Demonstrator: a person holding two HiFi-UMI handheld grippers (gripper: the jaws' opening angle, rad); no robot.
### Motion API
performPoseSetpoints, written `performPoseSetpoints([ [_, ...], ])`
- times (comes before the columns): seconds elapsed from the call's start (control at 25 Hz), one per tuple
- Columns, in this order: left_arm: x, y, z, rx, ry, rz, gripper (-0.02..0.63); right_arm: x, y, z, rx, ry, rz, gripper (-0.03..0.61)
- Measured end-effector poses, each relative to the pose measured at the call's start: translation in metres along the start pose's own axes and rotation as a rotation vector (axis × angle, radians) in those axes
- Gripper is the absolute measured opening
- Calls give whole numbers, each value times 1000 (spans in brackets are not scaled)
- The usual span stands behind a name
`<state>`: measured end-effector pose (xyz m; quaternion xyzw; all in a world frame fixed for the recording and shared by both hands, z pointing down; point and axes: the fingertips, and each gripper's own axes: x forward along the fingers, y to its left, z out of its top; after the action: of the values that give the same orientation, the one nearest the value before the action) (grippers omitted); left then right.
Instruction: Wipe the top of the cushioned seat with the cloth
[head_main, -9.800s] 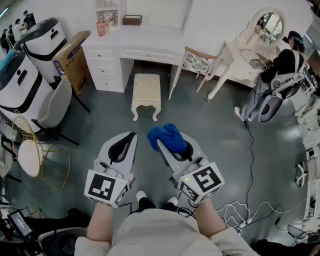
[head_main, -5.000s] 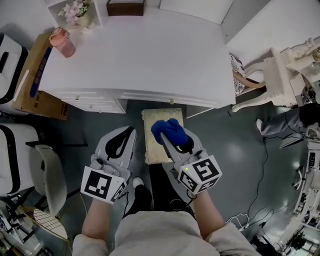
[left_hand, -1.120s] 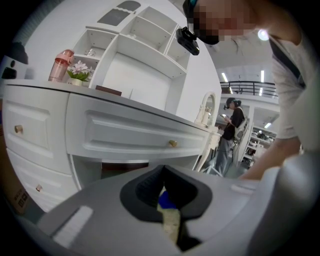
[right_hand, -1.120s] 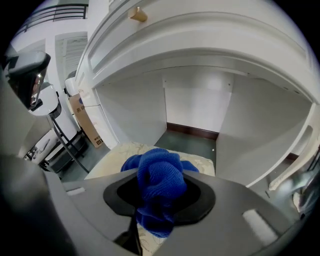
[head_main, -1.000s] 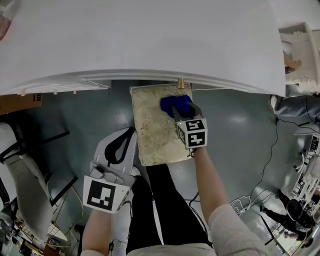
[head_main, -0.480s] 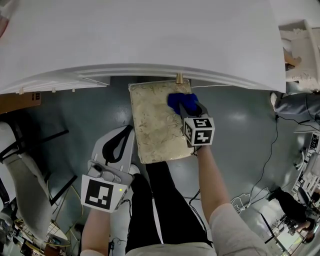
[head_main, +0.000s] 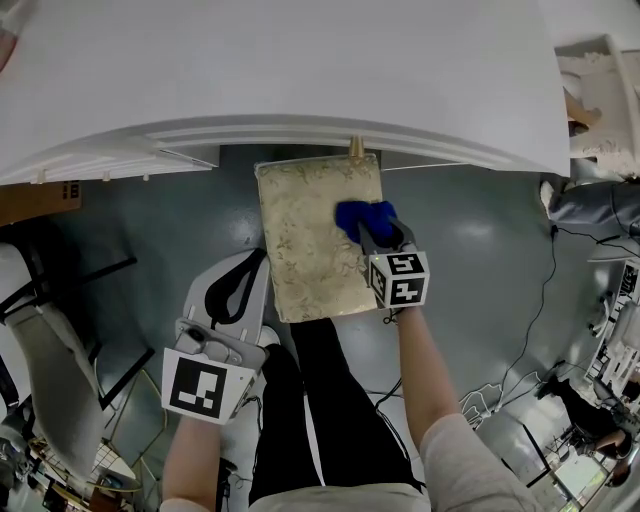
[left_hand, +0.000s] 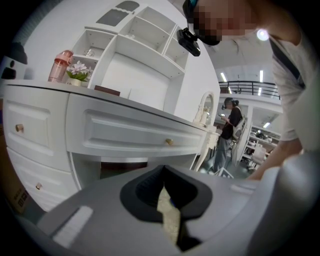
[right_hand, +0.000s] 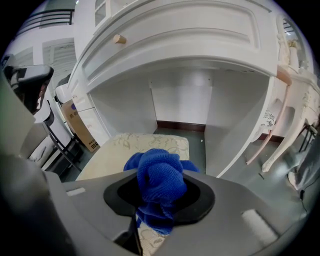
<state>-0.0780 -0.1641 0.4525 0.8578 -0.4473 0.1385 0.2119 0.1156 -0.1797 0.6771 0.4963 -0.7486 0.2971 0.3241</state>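
On the right edge of the cushioned seat (head_main: 300, 240), the right gripper (head_main: 372, 232) is clenching the blue cloth (head_main: 360, 215) and dragging it back from the far corner. The wipe is progressing, with the left half probably still waiting. The left gripper (head_main: 258, 270) is hanging closed and empty beside the seat.

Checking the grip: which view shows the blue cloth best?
Right gripper view: blue knitted cloth close-up, clamped between its jaws. Head view shows it small on the cream cushioned seat; left gripper view, almost nothing.
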Motion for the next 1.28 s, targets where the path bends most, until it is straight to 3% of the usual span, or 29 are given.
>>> performPoseSetpoints([
  [0.44,-10,4,-2,1,-22,8,0,-5,17,-9,-68,26,20,133],
  [0.6,-14,8,0,9,-52,16,0,4,50,-4,-97,22,74,133],
  [0.76,-22,10,-12,-32,-2,25,0,14,84,1,-113,10,113,133],
  [1.08,-42,22,-16,-41,-6,58,0,26,152,9,-154,12,190,133],
  [1.28,-52,28,-18,-44,-8,72,0,32,171,11,-164,16,201,135],
])
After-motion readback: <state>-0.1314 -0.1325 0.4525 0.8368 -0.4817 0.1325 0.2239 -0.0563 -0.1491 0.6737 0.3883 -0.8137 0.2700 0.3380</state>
